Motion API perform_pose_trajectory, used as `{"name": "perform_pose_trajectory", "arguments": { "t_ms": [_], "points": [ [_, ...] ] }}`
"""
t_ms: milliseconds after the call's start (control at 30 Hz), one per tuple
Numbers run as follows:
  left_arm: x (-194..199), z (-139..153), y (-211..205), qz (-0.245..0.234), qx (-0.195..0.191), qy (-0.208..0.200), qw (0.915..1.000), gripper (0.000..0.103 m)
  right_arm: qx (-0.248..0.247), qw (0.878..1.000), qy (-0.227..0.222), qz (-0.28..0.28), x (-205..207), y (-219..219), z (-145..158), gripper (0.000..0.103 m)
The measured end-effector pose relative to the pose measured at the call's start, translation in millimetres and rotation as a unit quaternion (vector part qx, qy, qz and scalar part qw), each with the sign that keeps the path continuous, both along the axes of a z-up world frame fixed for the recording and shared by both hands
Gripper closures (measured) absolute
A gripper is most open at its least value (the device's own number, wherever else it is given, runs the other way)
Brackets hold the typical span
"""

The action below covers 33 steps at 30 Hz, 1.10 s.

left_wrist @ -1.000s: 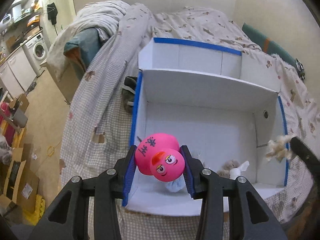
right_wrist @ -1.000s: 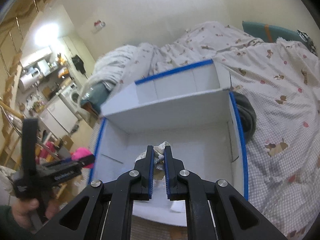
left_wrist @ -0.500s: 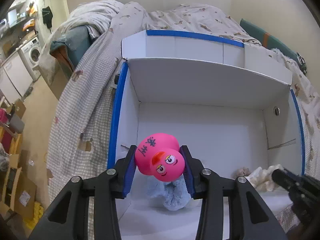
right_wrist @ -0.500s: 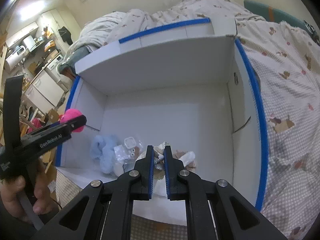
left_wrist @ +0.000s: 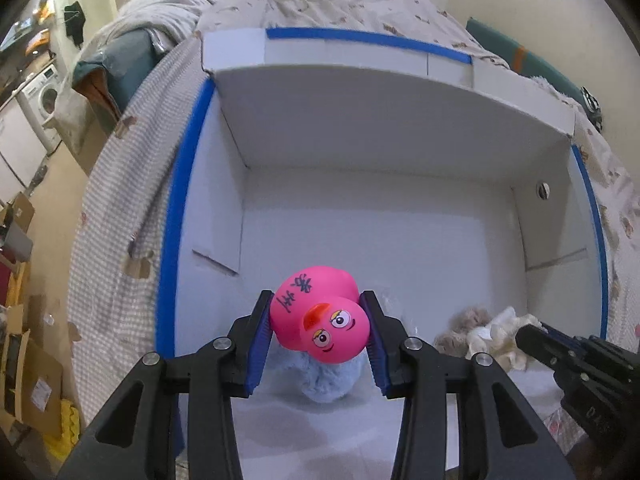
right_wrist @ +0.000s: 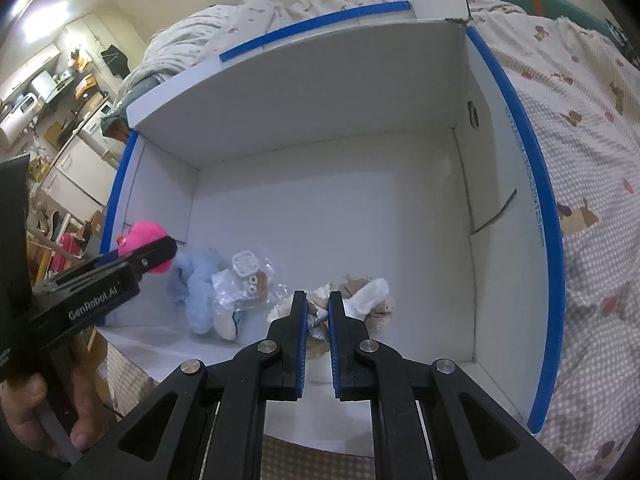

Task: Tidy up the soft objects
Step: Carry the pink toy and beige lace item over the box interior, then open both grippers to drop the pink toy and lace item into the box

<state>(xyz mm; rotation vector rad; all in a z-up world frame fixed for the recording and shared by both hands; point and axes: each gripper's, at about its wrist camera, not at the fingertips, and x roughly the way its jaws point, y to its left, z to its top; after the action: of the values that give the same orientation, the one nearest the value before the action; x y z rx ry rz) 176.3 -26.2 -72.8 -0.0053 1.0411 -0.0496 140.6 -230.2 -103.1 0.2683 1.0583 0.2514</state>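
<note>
We look down past both grippers into a white box (left_wrist: 360, 216) with blue-taped rims, standing on a bed (right_wrist: 580, 128) whose far end runs out of both views.

Under the left gripper (left_wrist: 318, 334) lies a blue plush (left_wrist: 328, 380), mostly hidden by the pink duck (left_wrist: 320, 316) clenched between its pads. The right wrist view shows that plush (right_wrist: 196, 284) whole, with a crinkly clear packet (right_wrist: 244, 284) leaning on it that the left view barely catches. There the duck (right_wrist: 146, 236) is only a pink lump behind the left gripper's (right_wrist: 160, 252) black finger, and a hand (right_wrist: 48, 412), cut off at the frame edge, holds the handle.

The right gripper (right_wrist: 318, 316) is pinched nearly shut on a beige plush (right_wrist: 368, 296); how much of it sits between the pads we cannot make out, since the fingers cover it. From the left view this plush (left_wrist: 484, 330) shows just ahead of the right gripper (left_wrist: 532, 336), whose tips are hard to separate.

Against a second ago, both grippers have sunk toward the box floor: then the box sat farther off, the beige plush hung over its rim, and the blue plush barely showed.
</note>
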Motion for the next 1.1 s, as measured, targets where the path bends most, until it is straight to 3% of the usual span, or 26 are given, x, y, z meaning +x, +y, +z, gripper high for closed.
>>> {"name": "perform_pose_trajectory", "arguments": {
  "t_ms": [867,933,1000,1100],
  "points": [
    [-2.7,-10.1,-9.0,-0.017,0.027,0.001,0.9995,0.064,0.02,1.0,0.003,-0.01,2.7,-2.8,-1.5,0.091],
    [-2.7,-10.0,-9.7,-0.019,0.027,0.002,0.9995,0.064,0.024,1.0,0.002,-0.014,3.1,-4.7,-1.0,0.088],
    [-2.8,-9.3,-9.7,-0.02,0.028,0.0,0.9994,0.064,0.031,0.999,0.0,-0.018,2.7,-6.5,-0.5,0.076],
    [-4.3,-9.0,-9.6,-0.022,0.027,-0.001,0.9994,0.064,0.034,0.999,-0.004,-0.018,1.5,-7.1,0.9,0.075]
  ]
}}
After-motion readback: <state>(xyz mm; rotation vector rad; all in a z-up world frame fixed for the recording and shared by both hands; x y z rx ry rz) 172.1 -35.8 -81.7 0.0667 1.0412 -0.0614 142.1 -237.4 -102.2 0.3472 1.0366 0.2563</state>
